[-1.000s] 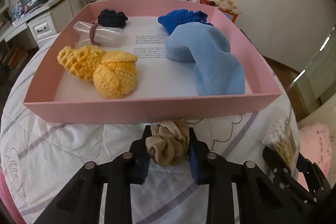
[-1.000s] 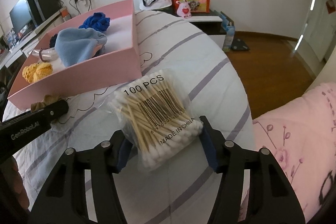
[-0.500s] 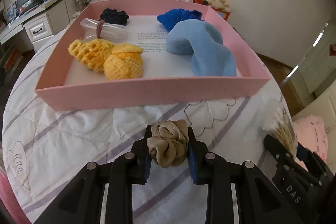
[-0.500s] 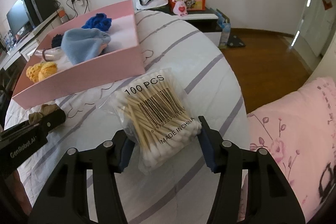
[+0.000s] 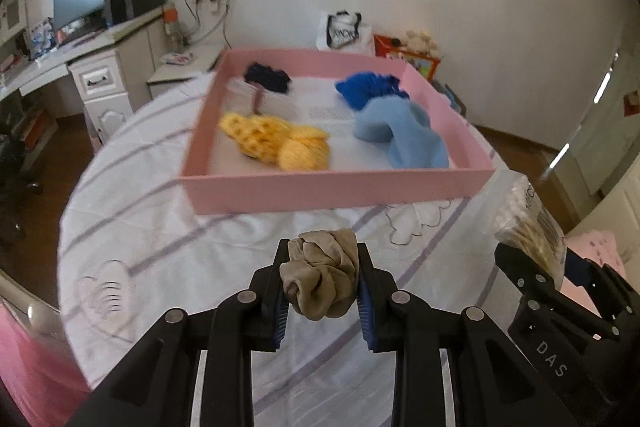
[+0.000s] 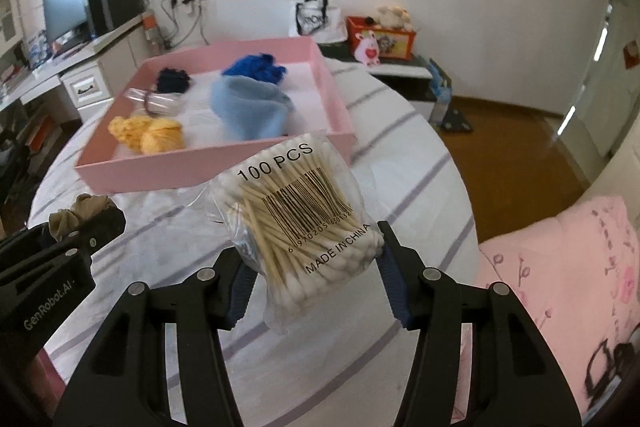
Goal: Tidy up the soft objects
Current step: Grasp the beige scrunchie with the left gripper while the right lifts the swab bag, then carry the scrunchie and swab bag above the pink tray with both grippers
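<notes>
Scrunchie sits clenched in the left hand-held gripper; right hand-held gripper grasps the cotton swab pack before the pink tray

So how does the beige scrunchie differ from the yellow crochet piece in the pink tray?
The beige scrunchie is pinched in the left gripper, above the bedspread; the yellow crochet piece lies loose in the pink tray. The scrunchie is smooth, gathered fabric in a dull tan; the crochet piece is bright yellow, knitted, with an open mesh part. The scrunchie is one bunched ring; the crochet piece is longer. Both are soft textiles.
</notes>
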`<move>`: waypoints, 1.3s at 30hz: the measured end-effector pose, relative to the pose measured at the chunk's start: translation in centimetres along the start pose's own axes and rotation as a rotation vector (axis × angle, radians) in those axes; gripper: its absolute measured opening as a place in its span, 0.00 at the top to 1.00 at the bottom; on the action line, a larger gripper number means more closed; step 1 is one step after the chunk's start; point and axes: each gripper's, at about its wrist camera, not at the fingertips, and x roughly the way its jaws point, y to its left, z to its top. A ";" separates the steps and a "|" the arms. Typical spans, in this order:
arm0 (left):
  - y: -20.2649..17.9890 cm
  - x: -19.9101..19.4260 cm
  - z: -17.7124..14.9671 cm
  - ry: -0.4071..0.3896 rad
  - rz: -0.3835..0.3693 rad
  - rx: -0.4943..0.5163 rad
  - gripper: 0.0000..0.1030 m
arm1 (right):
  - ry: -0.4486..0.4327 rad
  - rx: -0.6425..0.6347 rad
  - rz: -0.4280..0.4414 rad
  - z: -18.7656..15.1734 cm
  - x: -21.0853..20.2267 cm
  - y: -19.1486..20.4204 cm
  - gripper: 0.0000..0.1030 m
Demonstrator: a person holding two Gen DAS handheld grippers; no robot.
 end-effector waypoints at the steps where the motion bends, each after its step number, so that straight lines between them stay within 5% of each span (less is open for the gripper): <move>1: 0.1 -0.7 -0.2 -0.012 0.010 0.004 0.75 | -0.009 -0.009 0.003 0.1 -0.4 0.4 0.49; 22: -0.4 -17.4 -5.6 -0.361 0.089 0.062 0.75 | -0.318 -0.090 0.056 -0.7 -12.7 3.2 0.49; 39: 0.0 -26.8 -12.5 -0.530 0.020 0.090 0.75 | -0.523 -0.112 0.106 -2.5 -19.9 3.7 0.49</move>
